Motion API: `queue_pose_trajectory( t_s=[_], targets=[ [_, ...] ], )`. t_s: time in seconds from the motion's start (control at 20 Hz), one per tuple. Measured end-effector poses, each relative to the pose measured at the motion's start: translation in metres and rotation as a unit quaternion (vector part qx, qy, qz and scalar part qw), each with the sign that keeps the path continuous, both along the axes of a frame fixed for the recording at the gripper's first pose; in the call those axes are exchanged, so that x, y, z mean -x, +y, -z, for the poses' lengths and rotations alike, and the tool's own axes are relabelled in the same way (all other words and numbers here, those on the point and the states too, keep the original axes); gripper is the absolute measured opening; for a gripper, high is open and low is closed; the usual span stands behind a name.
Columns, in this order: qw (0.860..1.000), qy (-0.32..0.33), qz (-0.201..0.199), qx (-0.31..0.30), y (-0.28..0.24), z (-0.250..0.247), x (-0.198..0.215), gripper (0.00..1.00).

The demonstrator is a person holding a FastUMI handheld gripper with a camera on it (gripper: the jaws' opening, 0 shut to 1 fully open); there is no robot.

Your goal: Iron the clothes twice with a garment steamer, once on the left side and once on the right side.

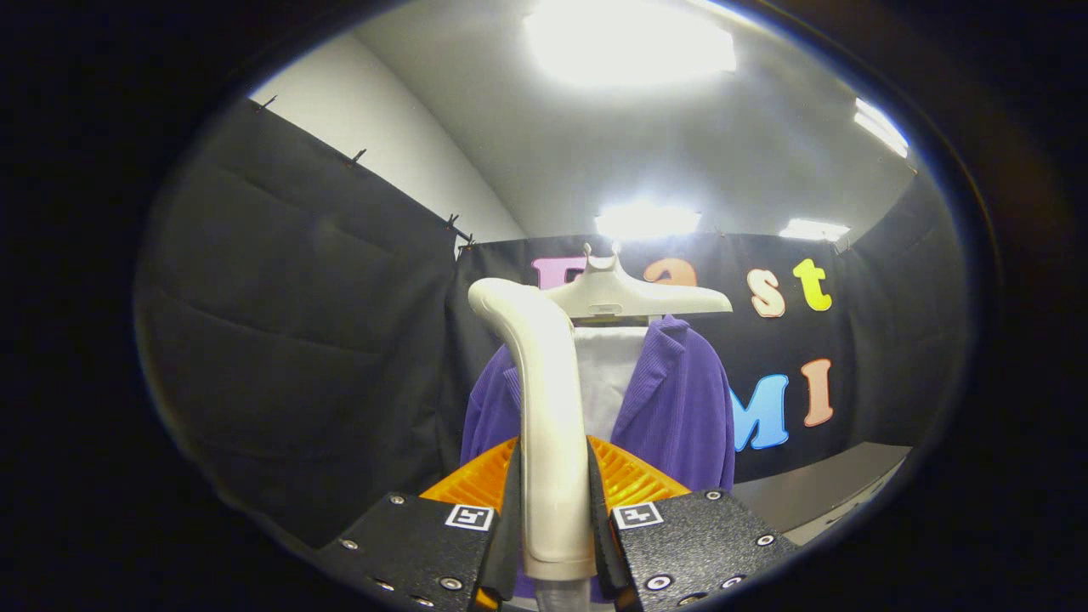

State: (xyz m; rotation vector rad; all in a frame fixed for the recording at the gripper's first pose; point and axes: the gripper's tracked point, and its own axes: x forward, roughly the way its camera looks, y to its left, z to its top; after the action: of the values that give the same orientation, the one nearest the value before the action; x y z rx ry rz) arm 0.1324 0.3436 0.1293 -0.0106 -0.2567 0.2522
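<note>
My gripper point(554, 501) is shut on the cream handle of the garment steamer point(544, 399), which stands upright between the fingers and bends at its top toward the clothes. Beyond it hangs a purple jacket point(676, 408) over a white inner panel point(605, 378), both on a cream hanger point(633, 296). The steamer's handle hides the jacket's left front; only a strip of its left shoulder point(489, 408) shows. The steamer head sits level with the jacket's collar, left of the hanger's middle.
Black cloth walls close the booth on the left, back and right. A grey surface point(820, 489) runs low on the right behind the jacket. Bright ceiling lamps glare overhead.
</note>
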Motion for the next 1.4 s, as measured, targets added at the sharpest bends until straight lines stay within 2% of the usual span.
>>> queue_pose_trajectory(
  t_s=[0.2, 0.4, 0.5, 0.65, 1.4],
  targets=[
    [1.0, 0.006, 0.023, -0.006, 0.011, 0.002, -0.023, 0.36],
    [0.998, 0.048, 0.046, -0.004, 0.017, 0.029, -0.045, 0.37],
    [0.997, 0.058, 0.044, 0.012, 0.025, 0.043, -0.048, 0.37],
    [0.995, 0.084, 0.039, 0.033, 0.032, 0.07, -0.047, 0.37],
    [0.984, 0.167, 0.054, 0.041, 0.013, 0.156, -0.044, 0.37]
  ],
)
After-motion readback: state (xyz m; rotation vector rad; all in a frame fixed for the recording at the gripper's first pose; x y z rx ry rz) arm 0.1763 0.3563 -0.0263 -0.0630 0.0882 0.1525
